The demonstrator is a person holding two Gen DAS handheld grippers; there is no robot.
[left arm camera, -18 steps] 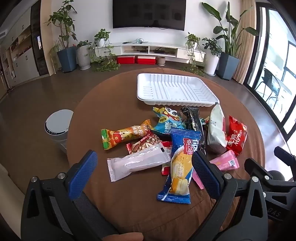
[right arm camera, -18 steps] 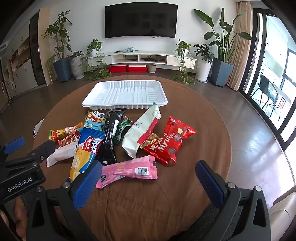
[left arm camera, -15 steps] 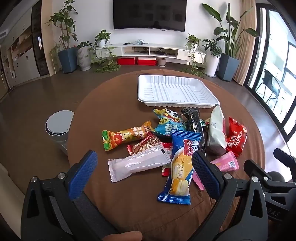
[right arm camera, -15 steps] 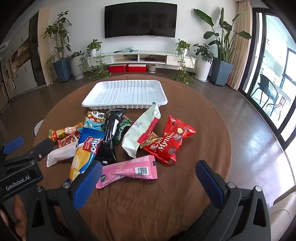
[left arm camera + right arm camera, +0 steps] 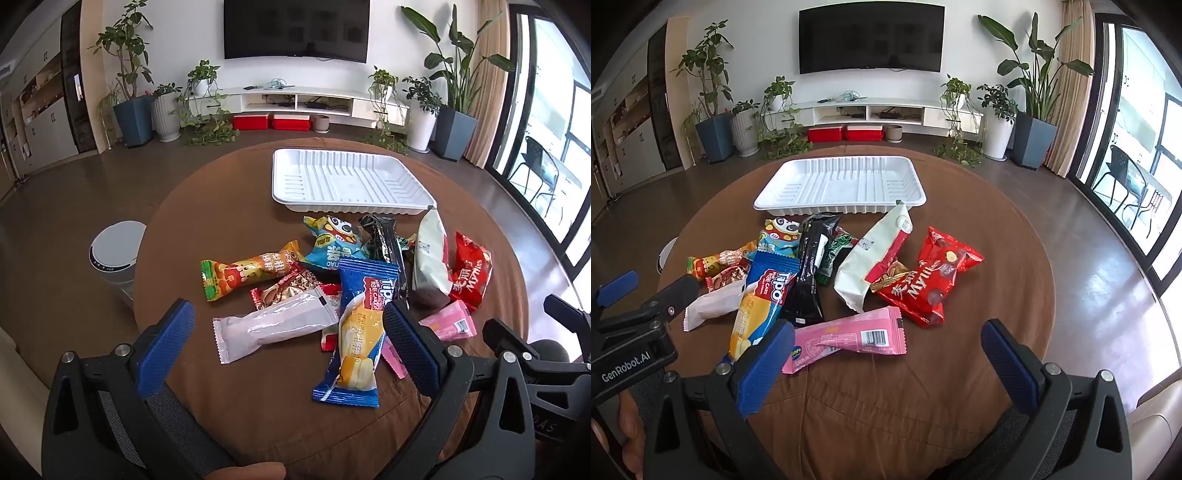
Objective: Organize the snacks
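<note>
Nothing has shifted: left tool point(image 5: 286, 345) and right tool point(image 5: 886, 356) stay wide apart, gripping nothing, above the snacks point(image 5: 827, 273) mid-counter point(image 5: 997, 314).

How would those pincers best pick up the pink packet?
Probably by the barcode end of the pink packet, coming down from above with the right gripper. It lies flat and that end sits clear of the pile on the table, while its other end tucks toward the blue packet.
</note>
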